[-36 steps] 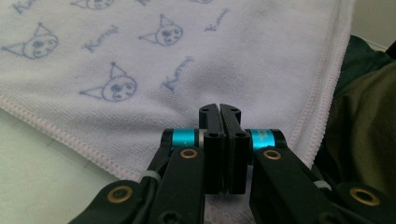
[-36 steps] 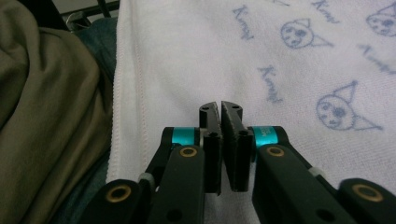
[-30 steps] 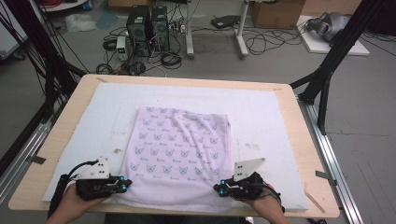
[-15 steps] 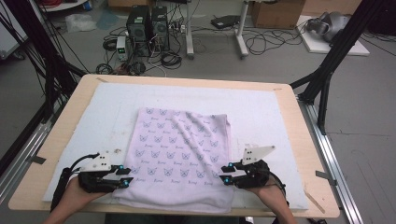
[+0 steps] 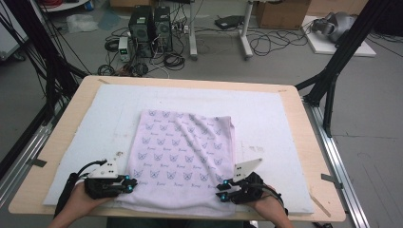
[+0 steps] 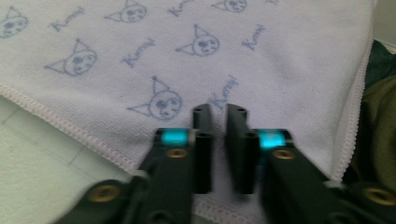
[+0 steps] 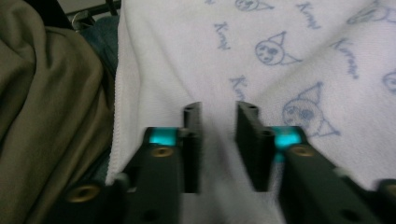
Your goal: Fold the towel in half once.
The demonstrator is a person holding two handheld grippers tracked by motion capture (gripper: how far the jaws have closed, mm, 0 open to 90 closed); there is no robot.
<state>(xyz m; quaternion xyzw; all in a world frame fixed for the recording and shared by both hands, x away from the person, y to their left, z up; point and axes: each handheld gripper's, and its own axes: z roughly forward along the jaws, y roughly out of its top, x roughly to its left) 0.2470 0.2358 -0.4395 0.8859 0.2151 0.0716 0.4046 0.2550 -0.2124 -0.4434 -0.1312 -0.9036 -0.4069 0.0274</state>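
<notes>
Two hand-held grippers at the near edge of a printed towel. One towel [image 5: 185, 152], pale lilac with blue cat-face prints and lettering, lies spread on one white mat [image 5: 266, 114], which lies on one wooden table [image 5: 71, 118]. The towel stretches ahead of both grippers and fills the space between them; each gripper sits at one of its two near corners.

Left gripper [image 5: 131, 183]: its tips rest over the near left corner of the towel, with the stitched side hem just to the outside of them. The jaws have just been closing and now stand all but together, with a thin slit left between them. In the left gripper view, towel cloth lies directly under and ahead of the tips; whether any cloth is nipped between them cannot be told.

Right gripper [image 5: 221, 190]: its tips rest over the near right corner. The jaws have just been closing and stand a little apart, the gap wider than that of the left. In the right gripper view, cloth shows through the gap and neither pad visibly presses on it. Beside the jaws, past the towel's hem, hangs olive fabric [image 7: 46, 93].
</notes>
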